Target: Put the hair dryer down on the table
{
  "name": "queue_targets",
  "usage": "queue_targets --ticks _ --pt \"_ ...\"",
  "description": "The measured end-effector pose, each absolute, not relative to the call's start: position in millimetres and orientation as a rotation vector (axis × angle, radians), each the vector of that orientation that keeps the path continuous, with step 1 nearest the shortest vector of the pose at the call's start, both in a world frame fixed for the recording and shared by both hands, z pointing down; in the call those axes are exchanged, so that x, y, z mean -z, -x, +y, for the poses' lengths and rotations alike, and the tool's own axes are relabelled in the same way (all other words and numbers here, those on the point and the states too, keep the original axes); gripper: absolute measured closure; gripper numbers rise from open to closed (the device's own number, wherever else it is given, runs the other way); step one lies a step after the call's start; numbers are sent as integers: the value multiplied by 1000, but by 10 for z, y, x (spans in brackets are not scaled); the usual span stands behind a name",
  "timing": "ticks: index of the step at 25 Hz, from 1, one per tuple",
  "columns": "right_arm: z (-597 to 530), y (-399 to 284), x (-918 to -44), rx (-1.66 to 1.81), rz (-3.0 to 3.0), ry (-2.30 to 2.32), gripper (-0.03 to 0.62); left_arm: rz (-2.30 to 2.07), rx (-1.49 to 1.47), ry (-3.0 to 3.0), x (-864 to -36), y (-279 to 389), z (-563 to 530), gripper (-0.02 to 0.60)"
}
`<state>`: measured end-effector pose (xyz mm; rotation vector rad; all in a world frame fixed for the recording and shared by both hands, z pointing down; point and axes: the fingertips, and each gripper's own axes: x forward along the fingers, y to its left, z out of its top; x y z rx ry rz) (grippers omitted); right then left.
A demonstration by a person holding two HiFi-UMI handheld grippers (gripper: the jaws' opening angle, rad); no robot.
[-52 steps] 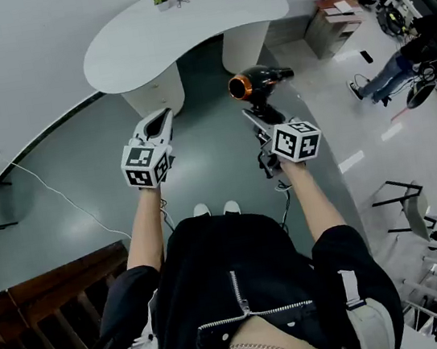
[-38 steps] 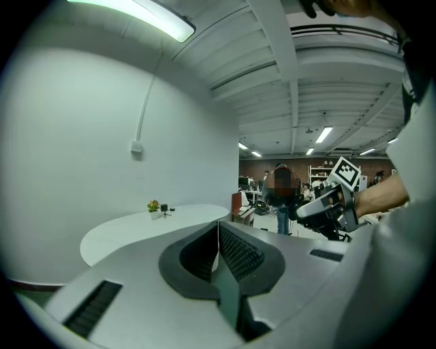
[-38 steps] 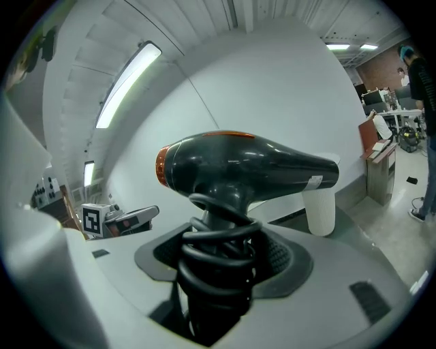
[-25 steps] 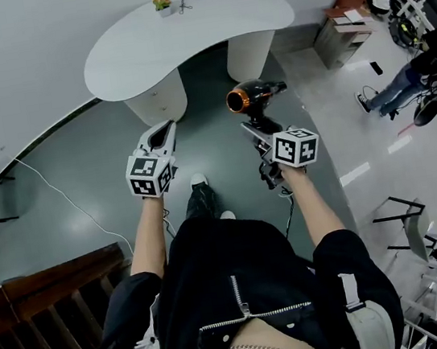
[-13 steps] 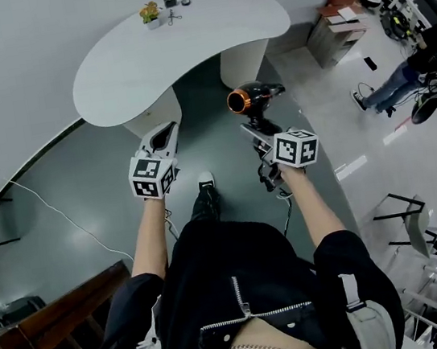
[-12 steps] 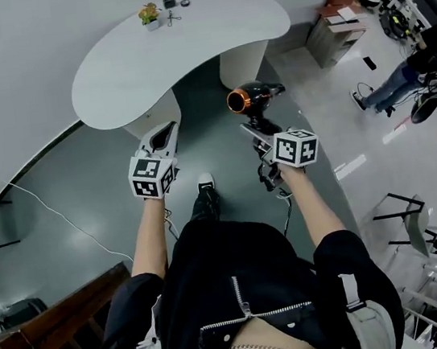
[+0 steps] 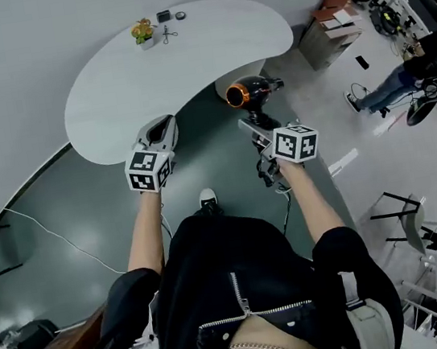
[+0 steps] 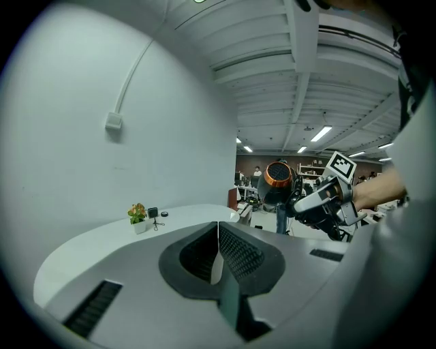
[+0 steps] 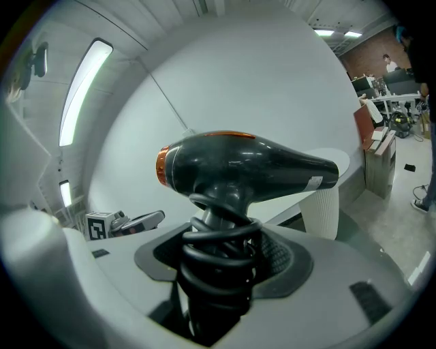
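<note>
The desk (image 7: 186,69) has come closer, and its rim now lies just ahead of both grippers. The right gripper (image 7: 256,126) stays clamped on the dryer (image 7: 244,93), held upright just short of that rim. The left gripper (image 7: 160,129) is closed on nothing. The set-down looks close.

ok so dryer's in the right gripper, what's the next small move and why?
Probably carry the right gripper forward until the hair dryer is over the table. Its jaws are shut on the cord-wrapped handle, and the head view shows the dryer short of the table's near edge.
</note>
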<state>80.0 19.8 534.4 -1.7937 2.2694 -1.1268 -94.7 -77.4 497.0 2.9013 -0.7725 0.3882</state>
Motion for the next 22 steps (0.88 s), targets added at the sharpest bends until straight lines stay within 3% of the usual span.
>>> queue_targets --ticks 22 --pt "-977 -979 -5483 1170 2245 1850 324 -696 -392 -2847 -5209 693 -2038 560"
